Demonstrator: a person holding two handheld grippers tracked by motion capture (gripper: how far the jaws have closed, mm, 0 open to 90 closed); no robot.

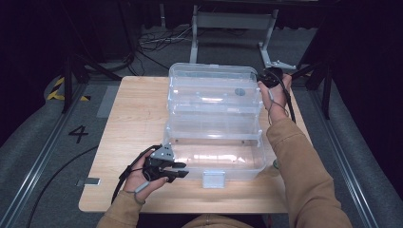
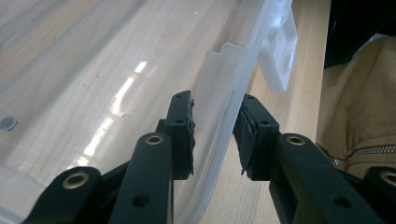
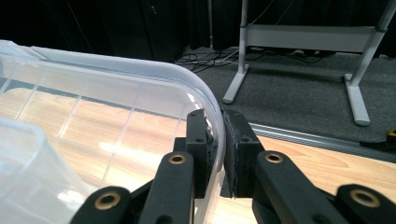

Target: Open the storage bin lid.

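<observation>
- High view: a clear plastic storage box (image 1: 216, 159) stands on the wooden worktop (image 1: 138, 118), its hinged lid (image 1: 214, 88) thrown open and lying away from the person, beyond the box.
- The left hand-held gripper (image 1: 178, 172) sits at the box's near left corner, held by the person's left hand (image 1: 140, 178), with a cable trailing off behind it.
- Left gripper view: the left hand-held gripper (image 2: 215, 135) straddles the near wall of the box (image 2: 140, 70), one jaw inside and one outside. A narrow gap shows between the pads and the wall, so the jaws stand open around it rather than clamped.
- A white latch (image 2: 280, 51) sticks out from the box's rim farther along that wall, and a tan sleeve (image 2: 359, 116) fills the right edge.
- High view: the right hand-held gripper (image 1: 267, 78) is at the far right corner of the lid, the right arm stretched along the box's right side.
- Right gripper view: the right hand-held gripper (image 3: 219, 154) has its two pads pressed against the curved rim of the lid (image 3: 116, 74), gripping it.
- Beyond the worktop (image 3: 327, 163) lie grey carpet and a metal frame leg (image 3: 238, 70).
</observation>
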